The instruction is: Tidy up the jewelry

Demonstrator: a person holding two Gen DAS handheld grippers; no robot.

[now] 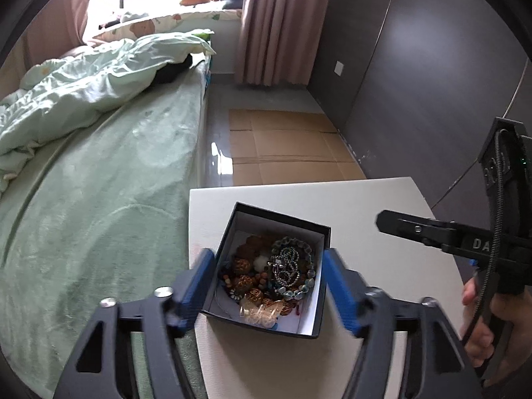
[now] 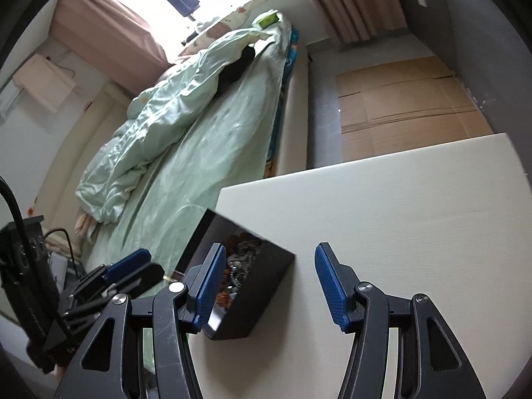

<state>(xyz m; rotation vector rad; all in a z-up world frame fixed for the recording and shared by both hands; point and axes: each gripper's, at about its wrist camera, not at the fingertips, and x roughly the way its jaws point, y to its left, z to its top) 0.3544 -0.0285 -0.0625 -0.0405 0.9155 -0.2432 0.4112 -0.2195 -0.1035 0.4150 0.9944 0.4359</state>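
Box point(image 1: 266, 324) of tangled jewelry point(image 1: 271, 274) sitting lower centre of frame, at worktop point(image 1: 365, 206) edge nearest bed point(image 1: 99, 183). Left tongs point(image 1: 266, 286) spread, straddling box, not gripping. Right tongs point(image 2: 266, 286) spread, empty. Risk: nudging box off edge; snagged chains dragging neighbours out.

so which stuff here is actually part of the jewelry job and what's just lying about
Part of the job:
- black box
- jewelry heaped inside it
- left gripper, open, straddling the box
- right gripper, open
- white table

Just lying about:
- bed
- quilt
- flattened cardboard
- curtains
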